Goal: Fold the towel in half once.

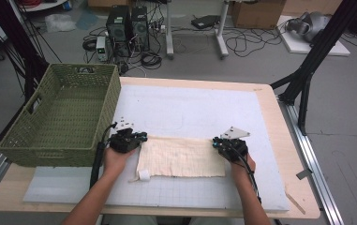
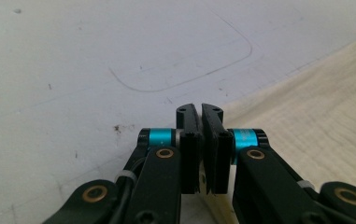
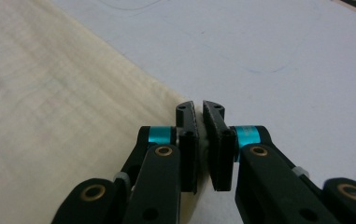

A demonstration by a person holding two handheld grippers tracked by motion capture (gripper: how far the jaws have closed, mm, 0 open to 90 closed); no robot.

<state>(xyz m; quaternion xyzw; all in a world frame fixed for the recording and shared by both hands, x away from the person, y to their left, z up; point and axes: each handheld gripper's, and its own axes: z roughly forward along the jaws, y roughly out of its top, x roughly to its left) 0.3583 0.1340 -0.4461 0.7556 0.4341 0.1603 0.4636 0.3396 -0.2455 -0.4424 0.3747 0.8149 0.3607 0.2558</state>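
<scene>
Our forearms enter from bottom edge of high view, angling up and slightly inward toward frame centre. Our left hand (image 1: 115, 161) wraps left gripper (image 1: 141, 137) left of centre, jaws pointing right. Our right hand (image 1: 241, 165) grips right gripper (image 1: 215, 142) right of centre, jaws pointing left, cable trailing back along forearm. Both sit level with each other, well apart. In each gripper view, jaws rise from bottom centre, pads nearly pressed together, thin slit between.

Grey floor (image 1: 349, 108), tangled cables (image 1: 241, 44)
</scene>
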